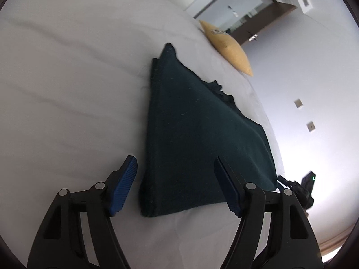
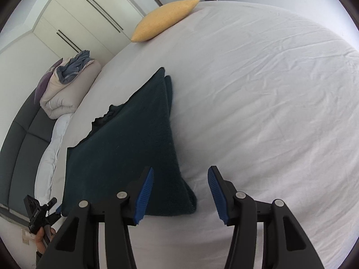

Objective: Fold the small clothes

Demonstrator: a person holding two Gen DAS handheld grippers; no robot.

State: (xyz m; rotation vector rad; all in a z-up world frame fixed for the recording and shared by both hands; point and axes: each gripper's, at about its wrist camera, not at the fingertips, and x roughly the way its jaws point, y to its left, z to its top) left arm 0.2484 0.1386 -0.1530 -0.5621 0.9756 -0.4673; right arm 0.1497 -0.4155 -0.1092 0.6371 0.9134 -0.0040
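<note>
A dark green knitted garment (image 1: 197, 134) lies folded flat on the white bed sheet (image 1: 67, 89). It also shows in the right wrist view (image 2: 130, 148). My left gripper (image 1: 175, 165) is open and empty, its blue pads just above the garment's near left corner. My right gripper (image 2: 180, 177) is open and empty, hovering over the garment's near right corner. The other gripper (image 2: 40, 215) shows at the lower left of the right wrist view, and the right one (image 1: 300, 186) at the right edge of the left wrist view.
A yellow pillow (image 2: 163, 20) lies at the far end of the bed. A folded duvet with a blue cloth (image 2: 67, 85) sits by the dark headboard (image 2: 20, 148). White wardrobes (image 2: 85, 15) stand behind. White sheet (image 2: 269, 112) spreads to the right.
</note>
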